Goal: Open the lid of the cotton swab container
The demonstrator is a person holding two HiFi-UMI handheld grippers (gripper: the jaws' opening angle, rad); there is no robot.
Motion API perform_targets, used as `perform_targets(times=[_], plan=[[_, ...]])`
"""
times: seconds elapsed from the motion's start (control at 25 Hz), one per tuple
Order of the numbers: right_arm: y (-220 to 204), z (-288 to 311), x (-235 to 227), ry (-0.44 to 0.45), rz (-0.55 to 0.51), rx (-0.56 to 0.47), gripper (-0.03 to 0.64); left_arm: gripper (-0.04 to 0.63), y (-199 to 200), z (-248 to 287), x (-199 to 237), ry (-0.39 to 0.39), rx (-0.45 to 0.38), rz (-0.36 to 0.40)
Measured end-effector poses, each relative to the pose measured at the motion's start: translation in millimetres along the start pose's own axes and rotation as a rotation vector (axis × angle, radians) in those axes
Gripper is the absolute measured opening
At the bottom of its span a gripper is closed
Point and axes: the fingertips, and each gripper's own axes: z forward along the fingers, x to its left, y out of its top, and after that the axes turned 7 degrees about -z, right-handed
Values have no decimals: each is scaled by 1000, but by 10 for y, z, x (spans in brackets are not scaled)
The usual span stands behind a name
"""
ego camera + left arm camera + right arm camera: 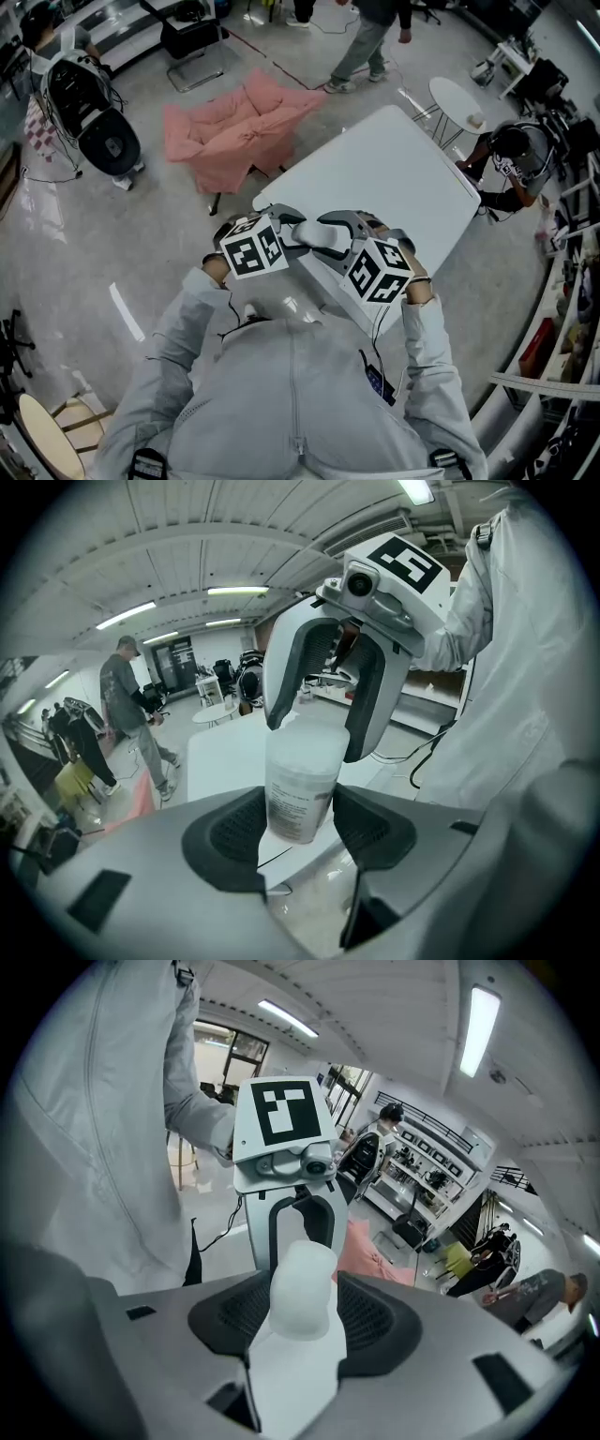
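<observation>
A frosted cotton swab container (300,794) with a printed label is held in the air over the white table (394,178). My left gripper (300,829) is shut on its body, both dark pads against its sides. Its white lid (302,1288) sits between the pads of my right gripper (302,1324), which is shut on it from the opposite end. The two grippers face each other: the right gripper (323,714) straddles the container's top, and the left gripper (302,1222) shows behind the lid. In the head view their marker cubes (253,248) (380,270) hide the container.
The table's near edge lies just under the grippers. A pink soft chair (234,122) stands beyond it on the floor, and a small round table (455,98) to the far right. One person (366,42) walks at the back; another (511,159) is at the table's right.
</observation>
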Motion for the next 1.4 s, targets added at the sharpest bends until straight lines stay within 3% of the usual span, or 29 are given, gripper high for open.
perform_targets(times=[0.48,0.96,1.4], plan=[[47,-2,180,56,31,41,216,232,-57,-25,-152,-2,-5,10],[16,-55,343,175,92,17,215,227,-119,26,-311,-23,-19,63],[118,-81,218,63,4,-19,216,224,-134,-72,-224,-33,-81,6]])
